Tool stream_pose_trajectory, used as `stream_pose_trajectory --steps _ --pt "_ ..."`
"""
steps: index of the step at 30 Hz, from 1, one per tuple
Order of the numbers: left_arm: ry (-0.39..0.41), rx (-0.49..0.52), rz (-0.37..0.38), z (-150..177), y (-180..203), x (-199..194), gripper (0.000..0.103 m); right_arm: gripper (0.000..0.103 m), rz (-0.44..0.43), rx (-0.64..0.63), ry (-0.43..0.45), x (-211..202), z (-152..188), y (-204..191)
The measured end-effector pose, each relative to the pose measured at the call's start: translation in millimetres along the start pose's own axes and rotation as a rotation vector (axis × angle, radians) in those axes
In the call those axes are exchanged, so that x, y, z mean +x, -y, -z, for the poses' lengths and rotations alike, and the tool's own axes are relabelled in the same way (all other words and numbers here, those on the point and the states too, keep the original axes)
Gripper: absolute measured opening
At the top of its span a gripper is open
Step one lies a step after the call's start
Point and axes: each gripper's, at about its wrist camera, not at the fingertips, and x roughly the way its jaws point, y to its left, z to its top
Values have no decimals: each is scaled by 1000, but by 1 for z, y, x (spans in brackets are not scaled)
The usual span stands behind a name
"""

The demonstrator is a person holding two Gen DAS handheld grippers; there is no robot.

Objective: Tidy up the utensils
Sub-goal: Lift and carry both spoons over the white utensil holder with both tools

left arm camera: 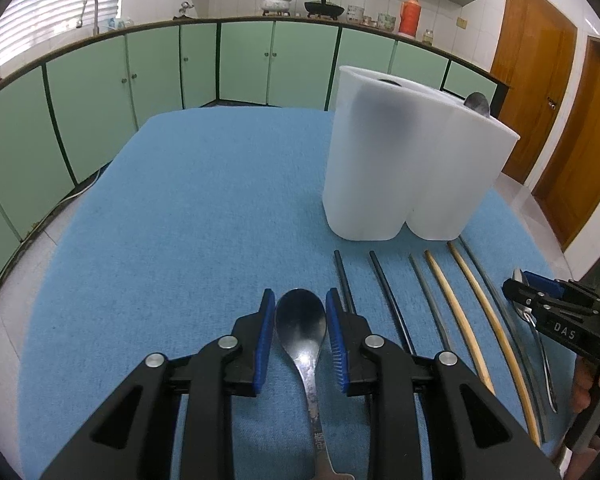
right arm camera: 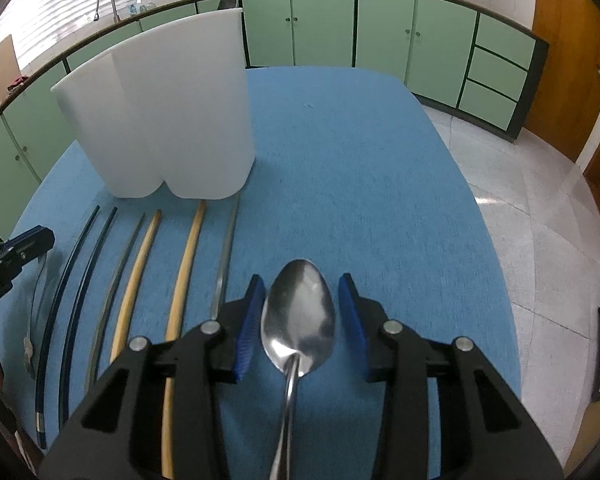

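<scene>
A steel spoon (left arm camera: 302, 326) lies on the blue table cloth (left arm camera: 204, 200) between the open fingers of my left gripper (left arm camera: 300, 336). A second steel spoon (right arm camera: 298, 316) lies between the open fingers of my right gripper (right arm camera: 302, 320). A white two-compartment utensil holder (left arm camera: 408, 160) stands beyond, with a spoon bowl (left arm camera: 477, 103) showing above its rim; it also shows in the right wrist view (right arm camera: 164, 112). Several chopsticks (left arm camera: 460, 312), dark and bamboo, lie side by side between the two grippers, also seen in the right wrist view (right arm camera: 180, 280).
The right gripper (left arm camera: 560, 312) shows at the right edge of the left wrist view. The left gripper (right arm camera: 12, 256) shows at the left edge of the right wrist view. Green kitchen cabinets (left arm camera: 240, 64) and tiled floor (right arm camera: 540, 200) surround the table.
</scene>
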Motion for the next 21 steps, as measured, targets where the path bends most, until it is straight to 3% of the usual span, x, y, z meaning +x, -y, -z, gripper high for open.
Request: stream_pose_trajectory --steps 8,21 --pt "11 -6 -2 0 -1 -7 26 33 -15 -8 34 -9 3 1" --pt "168 -14 56 -2 6 -47 26 33 -117 -10 318 -87 12 7"
